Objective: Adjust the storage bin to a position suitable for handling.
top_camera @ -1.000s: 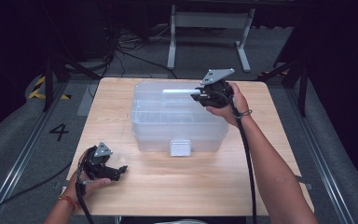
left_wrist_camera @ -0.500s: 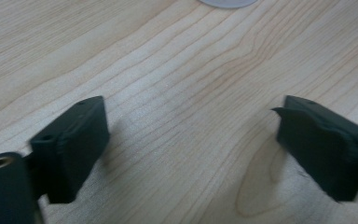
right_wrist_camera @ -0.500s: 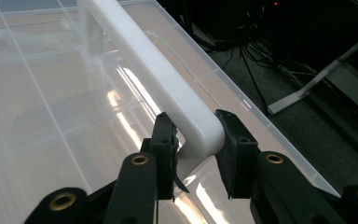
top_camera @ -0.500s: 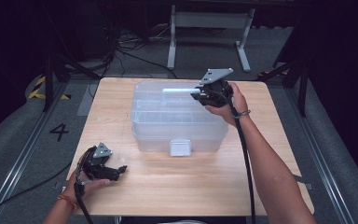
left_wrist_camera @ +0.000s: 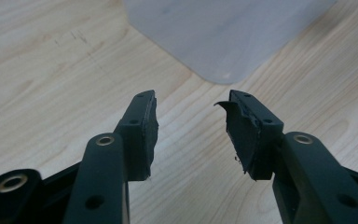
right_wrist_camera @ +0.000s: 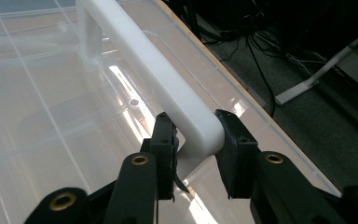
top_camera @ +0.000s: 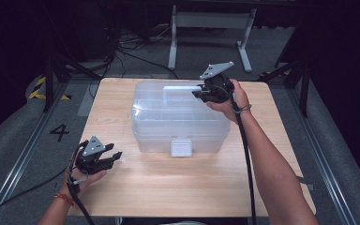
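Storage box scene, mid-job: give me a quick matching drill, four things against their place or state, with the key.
Things:
1. right gripper
2. left gripper
3. white latch
4. clear storage box

States:
A. jaws apart over bare wood, nothing between them; they have just been closing
B. on the box's near wall, facing the person
C. stands mid-table, lid on
D. clamped on the white handle at its end

Pairs: 1-D, 2-A, 3-B, 4-C

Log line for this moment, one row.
right gripper: shut on white handle of clear box | left gripper: fingers just closing, nothing between, over table
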Demonstrator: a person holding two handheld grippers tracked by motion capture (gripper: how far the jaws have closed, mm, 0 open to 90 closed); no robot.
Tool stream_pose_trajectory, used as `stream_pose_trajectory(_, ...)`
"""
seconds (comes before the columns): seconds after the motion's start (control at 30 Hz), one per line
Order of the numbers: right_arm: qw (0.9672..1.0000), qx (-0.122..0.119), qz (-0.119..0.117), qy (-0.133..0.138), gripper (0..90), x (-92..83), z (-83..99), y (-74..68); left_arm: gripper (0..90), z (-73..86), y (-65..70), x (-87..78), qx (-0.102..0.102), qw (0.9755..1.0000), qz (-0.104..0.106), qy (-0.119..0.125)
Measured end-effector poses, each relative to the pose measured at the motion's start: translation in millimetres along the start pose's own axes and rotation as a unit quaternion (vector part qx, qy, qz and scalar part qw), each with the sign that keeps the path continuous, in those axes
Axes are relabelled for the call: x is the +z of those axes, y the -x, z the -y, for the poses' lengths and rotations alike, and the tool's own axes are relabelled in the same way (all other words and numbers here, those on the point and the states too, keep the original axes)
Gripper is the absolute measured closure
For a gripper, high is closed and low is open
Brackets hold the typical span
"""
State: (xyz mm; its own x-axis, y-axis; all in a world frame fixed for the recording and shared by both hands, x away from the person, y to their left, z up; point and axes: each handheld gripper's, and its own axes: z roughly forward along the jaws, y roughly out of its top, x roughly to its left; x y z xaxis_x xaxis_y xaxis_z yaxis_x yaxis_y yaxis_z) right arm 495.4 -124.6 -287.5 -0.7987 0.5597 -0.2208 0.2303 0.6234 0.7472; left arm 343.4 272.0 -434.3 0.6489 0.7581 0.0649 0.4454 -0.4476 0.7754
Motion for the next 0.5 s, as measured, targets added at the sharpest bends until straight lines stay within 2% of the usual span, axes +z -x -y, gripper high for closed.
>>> stream_pose_trajectory(0.1, 1.0, 0.003, -0.002, -0.004, 70.3, 0.1, -2.8, 2.7, 58.1, -10.5, 0.7, -1.2, 0.008, 0.9999, -0.005, 0.011)
stream_pose_trajectory(0.13, 1.0, 0.005, -0.004, -0.005, 70.3, 0.1, -3.4, 3.0, 58.7, -14.2, 2.2, -0.3, 0.005, 0.9999, -0.004, 0.016)
stream_pose_trajectory(0.3, 0.9999, 0.009, -0.008, -0.008, 70.2, 0.3, -6.2, 6.2, 63.1, -32.3, 7.8, 0.9, 0.015, 0.9993, 0.005, 0.035)
stream_pose_trajectory(0.37, 0.9999, 0.012, -0.007, -0.009, 70.2, 0.5, -7.0, 7.1, 64.1, -38.5, 9.8, 2.4, 0.013, 0.9989, 0.007, 0.044)
stream_pose_trajectory(0.5, 0.9998, 0.015, -0.01, -0.007, 70.2, 0.8, -7.7, 9.1, 66.6, -44.1, 10.2, 6.3, 0.013, 0.9988, 0.009, 0.046)
